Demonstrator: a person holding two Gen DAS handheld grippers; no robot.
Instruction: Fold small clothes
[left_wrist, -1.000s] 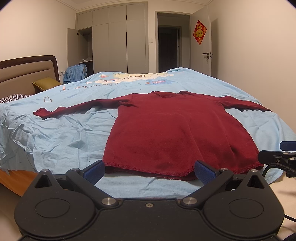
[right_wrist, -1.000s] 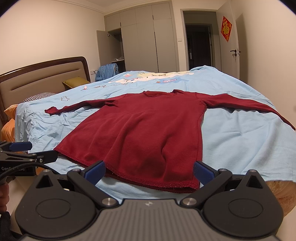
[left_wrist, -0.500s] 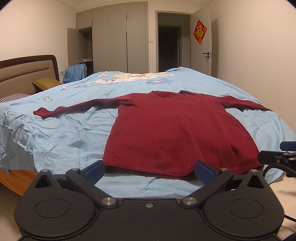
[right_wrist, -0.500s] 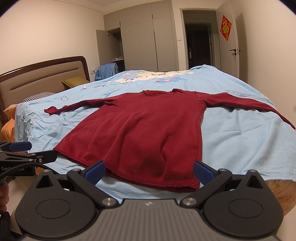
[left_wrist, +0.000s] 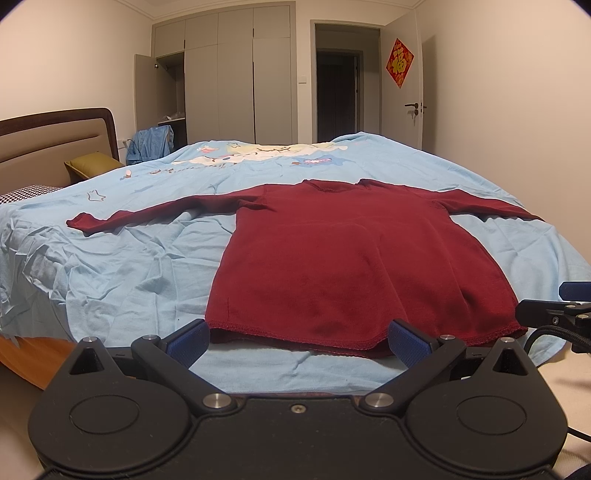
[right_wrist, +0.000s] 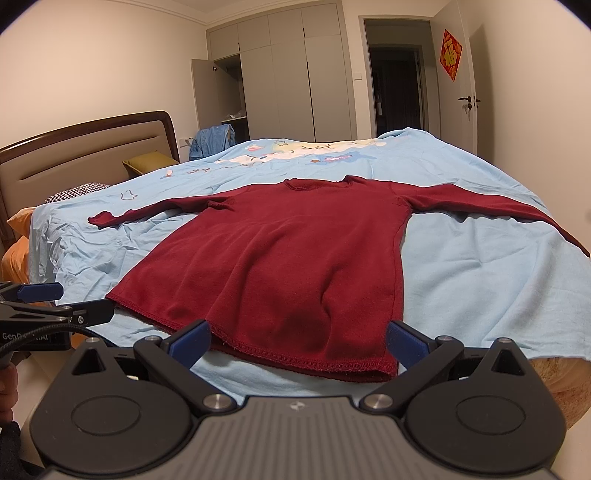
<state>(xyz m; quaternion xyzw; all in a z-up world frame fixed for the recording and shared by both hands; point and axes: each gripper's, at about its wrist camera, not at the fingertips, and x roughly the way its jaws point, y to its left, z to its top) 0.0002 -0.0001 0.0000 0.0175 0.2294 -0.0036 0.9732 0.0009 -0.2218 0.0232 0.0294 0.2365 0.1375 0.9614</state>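
- Red sweater (left_wrist: 351, 258) lies flat on bed (left_wrist: 110, 266), collar toward wardrobe (left_wrist: 236, 74), hem toward tongs, sleeves spread sideways.
- Left tongs (left_wrist: 299, 341) and right tongs (right_wrist: 299, 341): both spread, empty, just short of hem.

Bed (left_wrist: 110, 266) with wrinkled light-blue cartoon-print sheet, dark red long-sleeved top (left_wrist: 354, 266) spread flat, sleeves outstretched, olive pillow (left_wrist: 92, 164) at headboard

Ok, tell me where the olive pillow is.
Both wrist views show the olive pillow far left, against the headboard, beside the houndstooth pillow.
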